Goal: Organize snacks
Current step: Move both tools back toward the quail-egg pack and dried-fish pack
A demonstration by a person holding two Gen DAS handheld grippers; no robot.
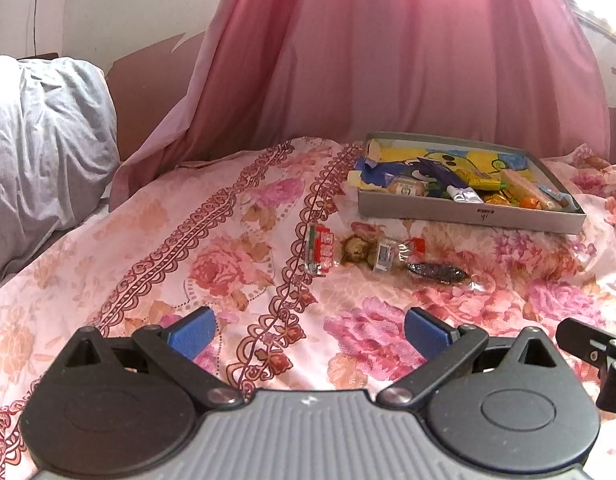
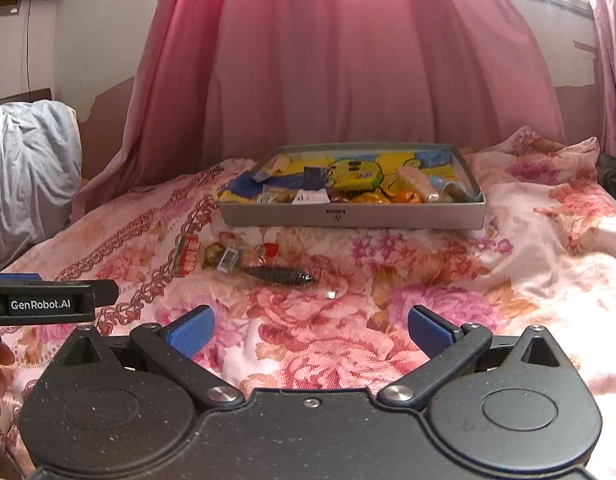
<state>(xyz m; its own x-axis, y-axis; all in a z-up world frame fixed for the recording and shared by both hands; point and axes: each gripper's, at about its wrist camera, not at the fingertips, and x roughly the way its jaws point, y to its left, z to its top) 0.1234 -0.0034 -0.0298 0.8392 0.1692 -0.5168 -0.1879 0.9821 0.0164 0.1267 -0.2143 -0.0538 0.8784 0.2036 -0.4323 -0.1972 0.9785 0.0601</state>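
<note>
On the floral bedspread (image 2: pixel 447 272), loose snacks (image 2: pixel 244 262) ahead of both tools, left tool (image 1: pixel 309 330) wide, right tool (image 2: pixel 309 330) wide, nothing held.

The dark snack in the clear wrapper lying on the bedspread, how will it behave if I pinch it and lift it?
The dark snack looks thin and flat, so probably light. Its clear wrapper looks glossy, so the pads may slip or crinkle it. Lying on the soft bedspread, it may sink under pressure.

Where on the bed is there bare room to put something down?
Free: the bedspread right of the loose snacks, and the stretch between them and both open grippers. Crowded: the near side of the grey box, filled with wrappers.
</note>
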